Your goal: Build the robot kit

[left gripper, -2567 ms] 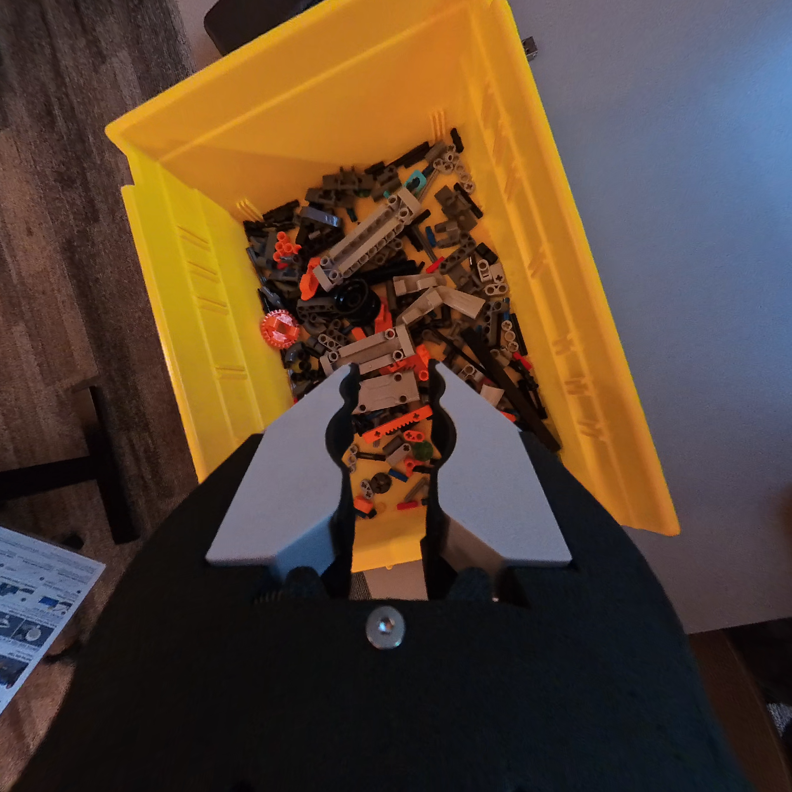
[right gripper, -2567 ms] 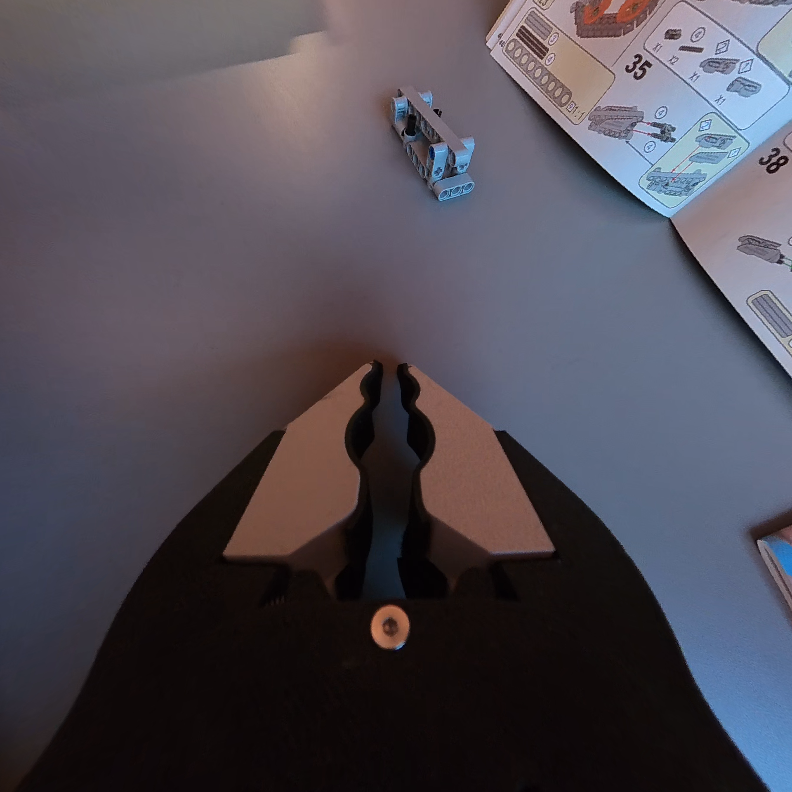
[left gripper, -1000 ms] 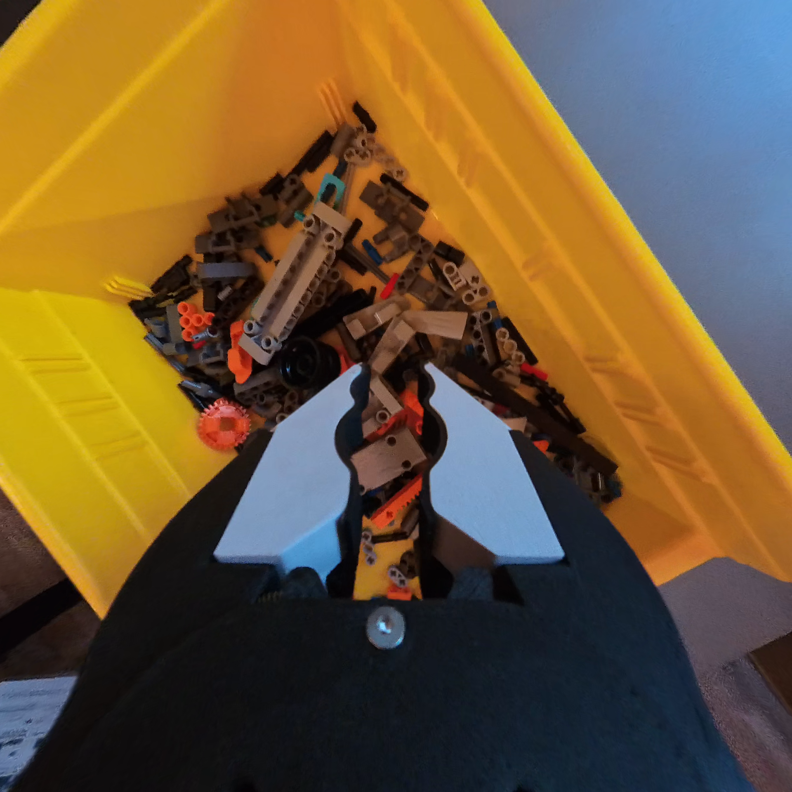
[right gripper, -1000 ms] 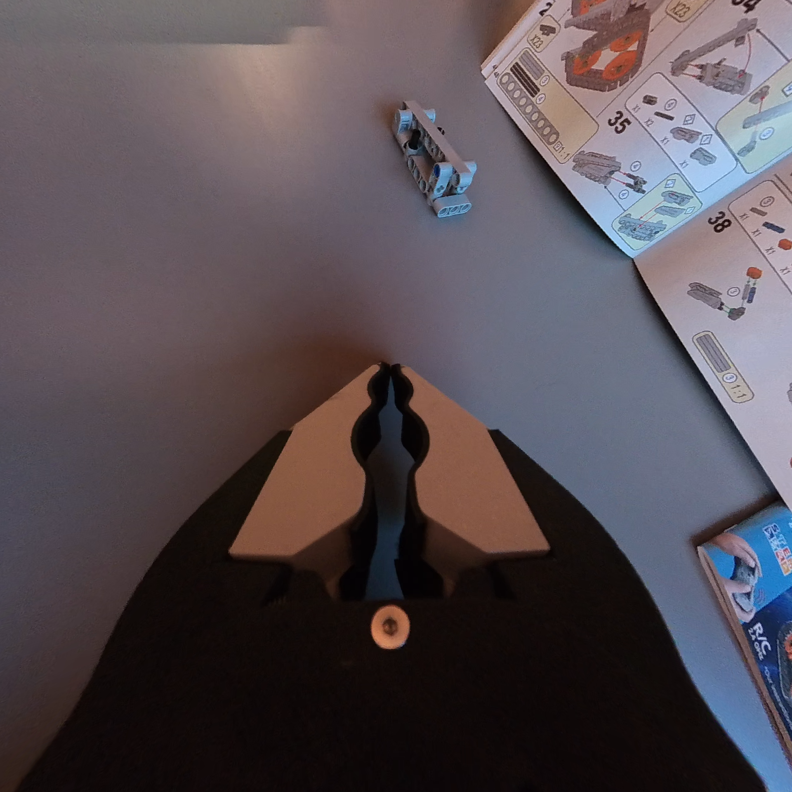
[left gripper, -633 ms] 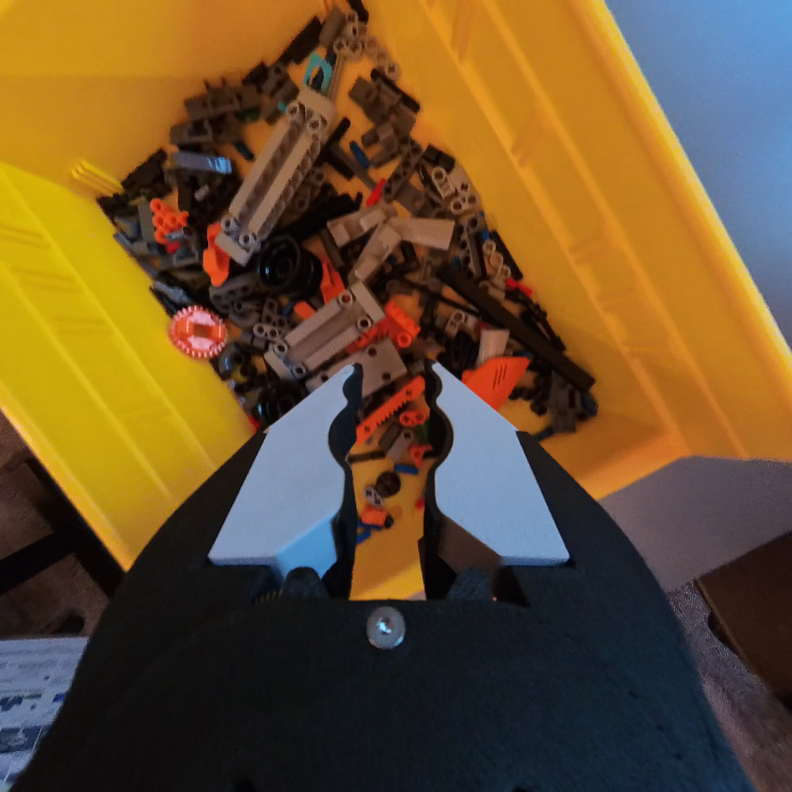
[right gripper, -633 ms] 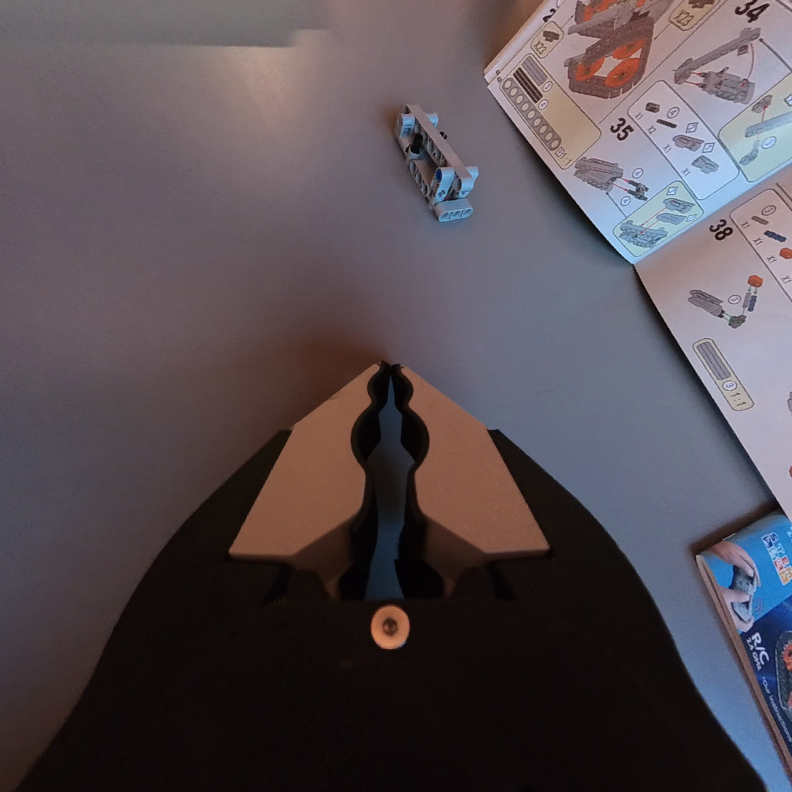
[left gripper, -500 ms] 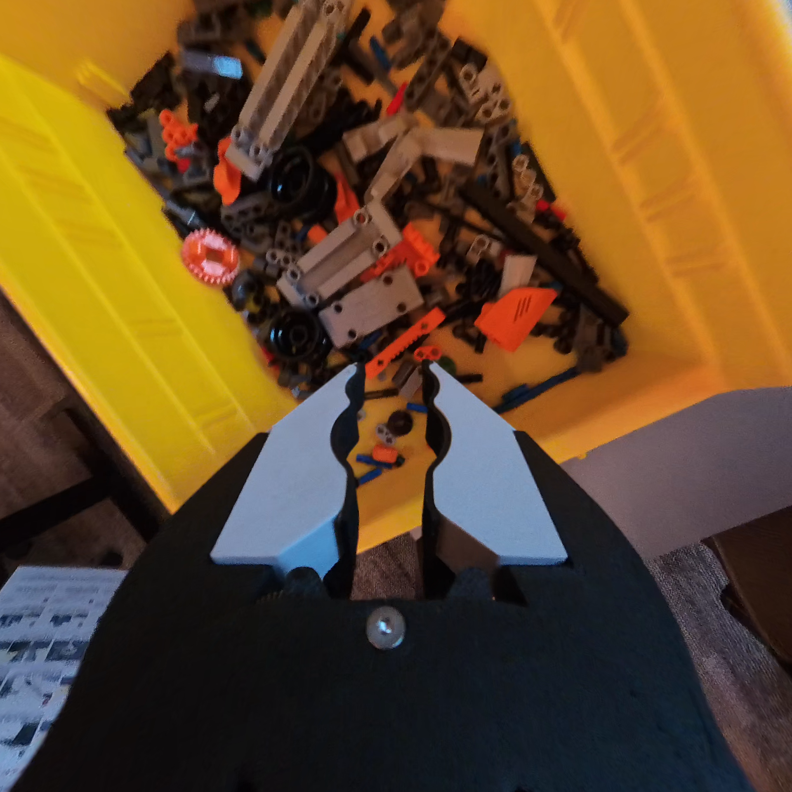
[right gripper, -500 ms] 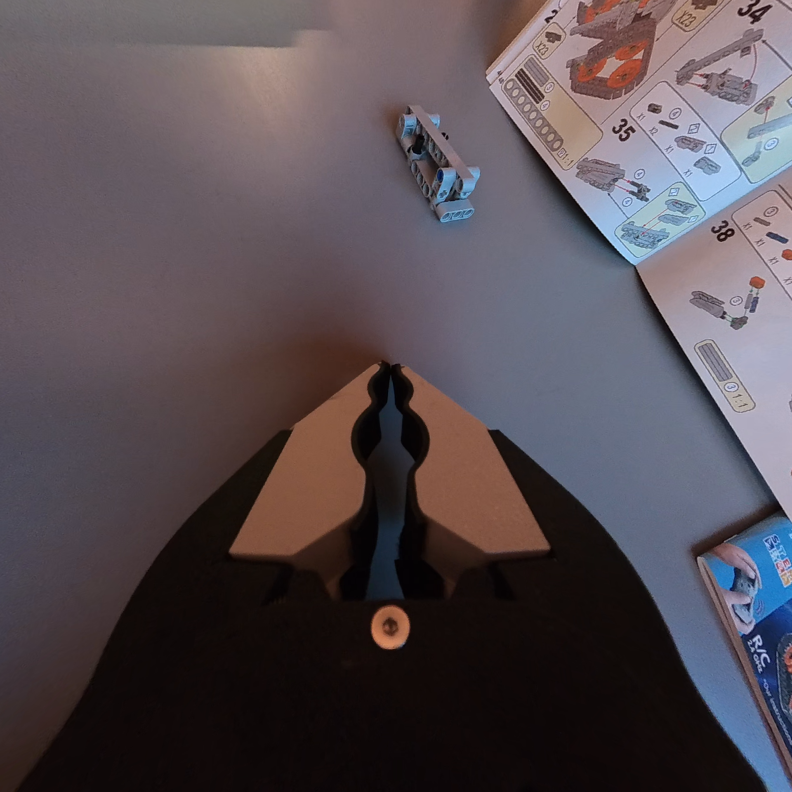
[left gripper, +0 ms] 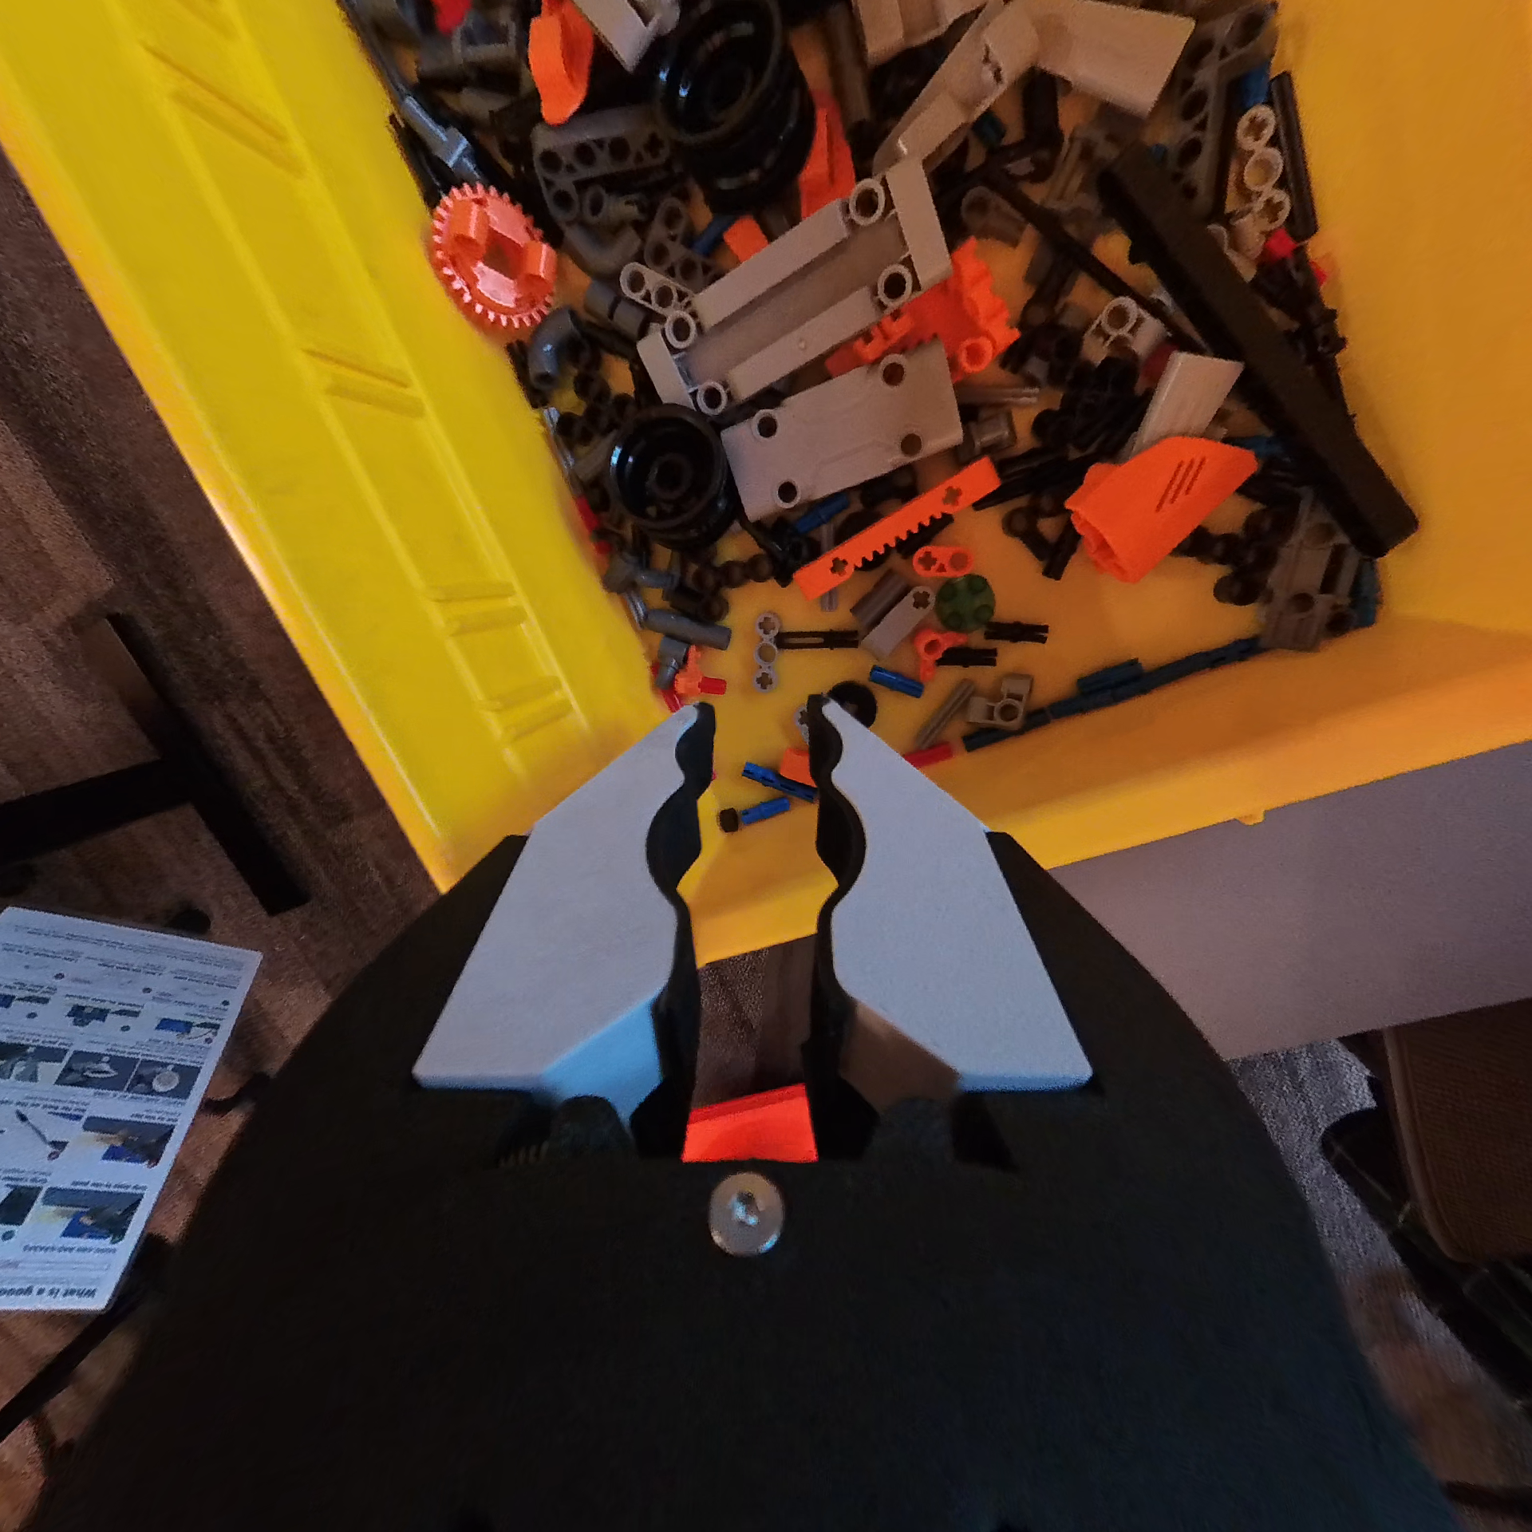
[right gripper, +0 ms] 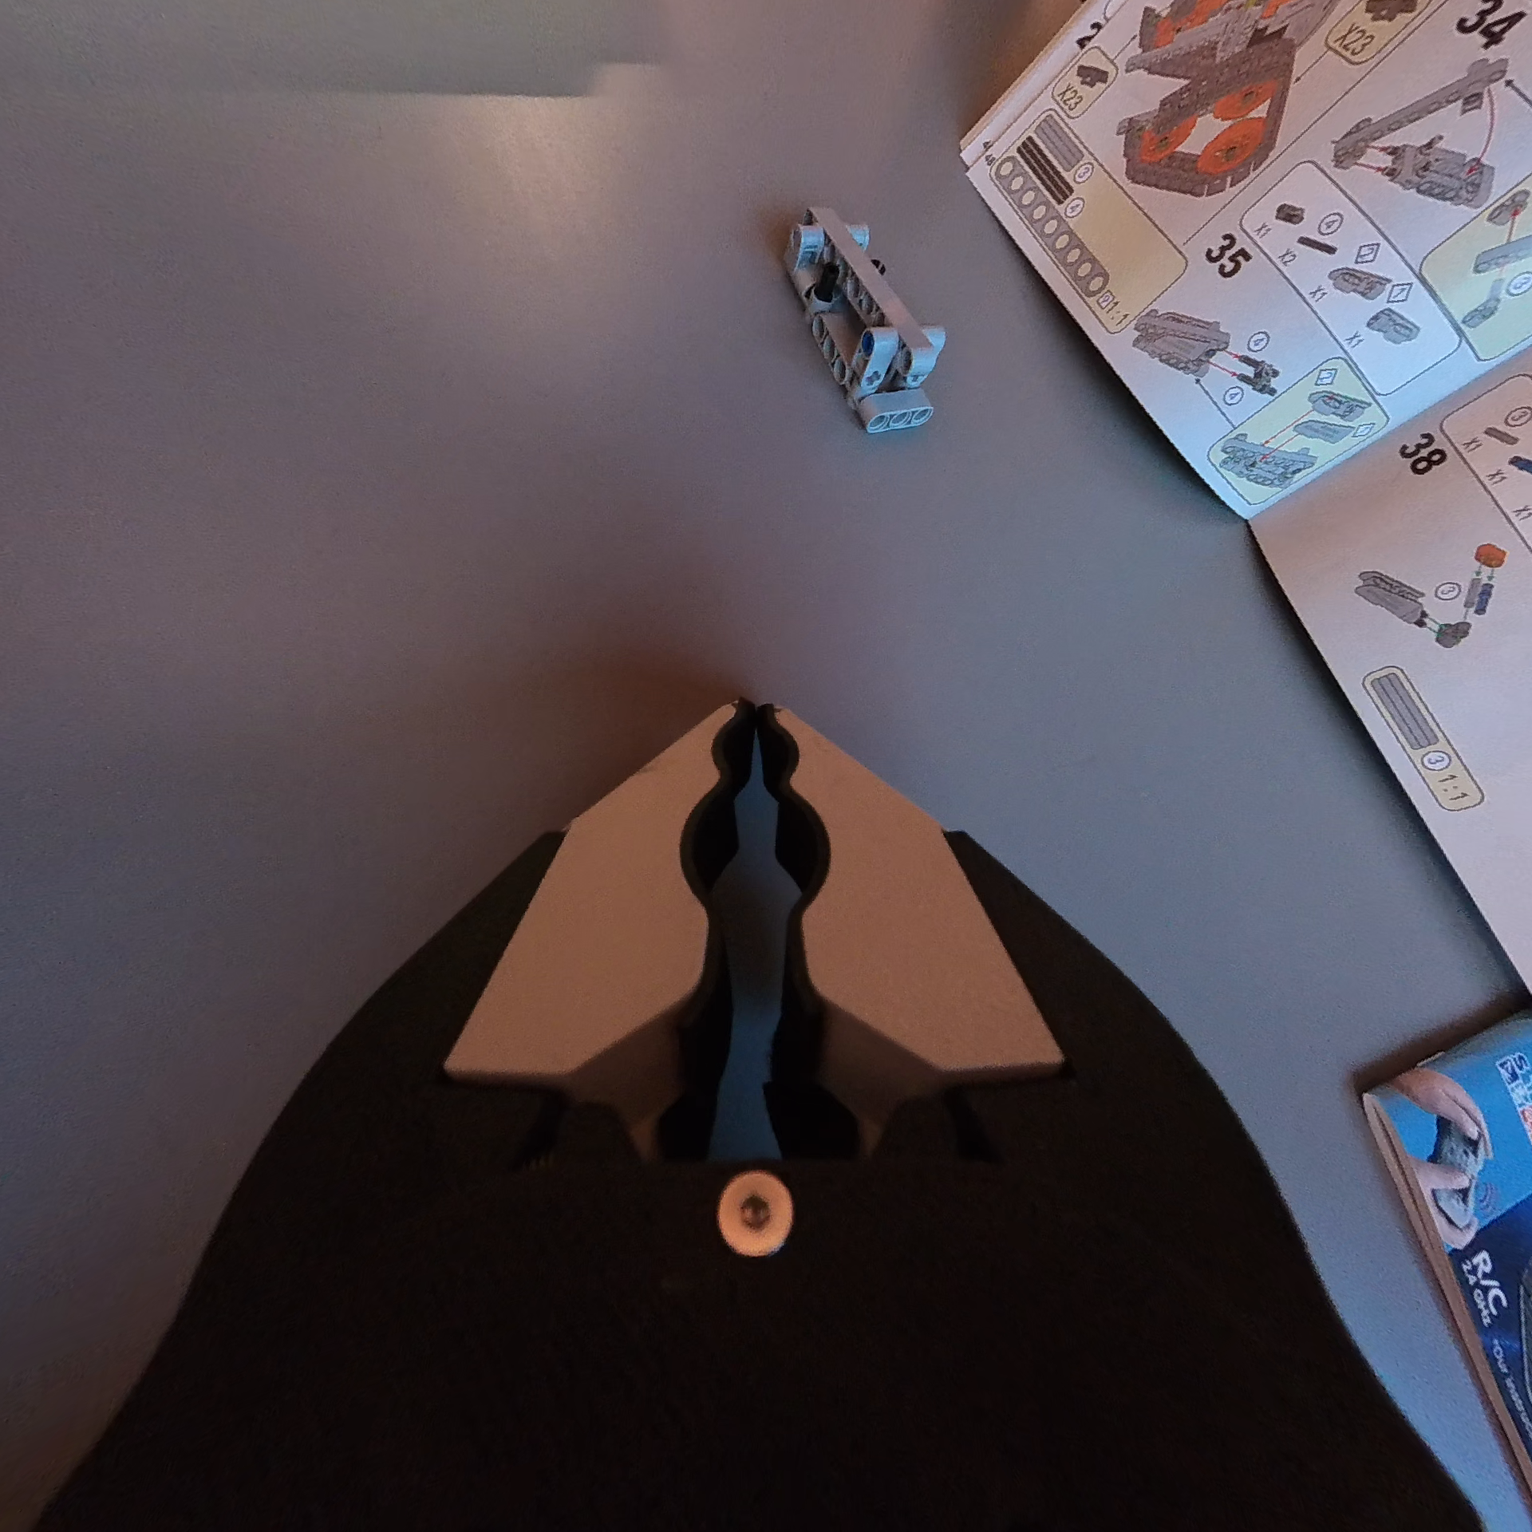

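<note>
A yellow plastic bin (left gripper: pixel 332 398) holds several loose grey, black and orange building pieces, among them a grey panel (left gripper: pixel 837 431), an orange toothed rack (left gripper: pixel 895 530) and an orange gear (left gripper: pixel 493 257). My left gripper (left gripper: pixel 758 713) is open and empty over the bin's near corner, above small blue pins (left gripper: pixel 767 812). My right gripper (right gripper: pixel 756 706) is shut and empty over a grey table (right gripper: pixel 332 414). A small grey assembled frame (right gripper: pixel 862 319) lies on the table ahead and to the right of it.
An open instruction booklet (right gripper: pixel 1326 290) lies at the right of the table, with a blue booklet (right gripper: pixel 1467 1202) nearer. A printed sheet (left gripper: pixel 99 1078) lies on the wooden floor left of the bin. The grey table edge (left gripper: pixel 1243 895) runs right of the bin. My hands' fingertips stand some 55 cm from each other.
My left gripper has pulled back from the middle of the pile toward the bin's near corner, staying open. My right gripper closed its small gap and drifted slightly.
</note>
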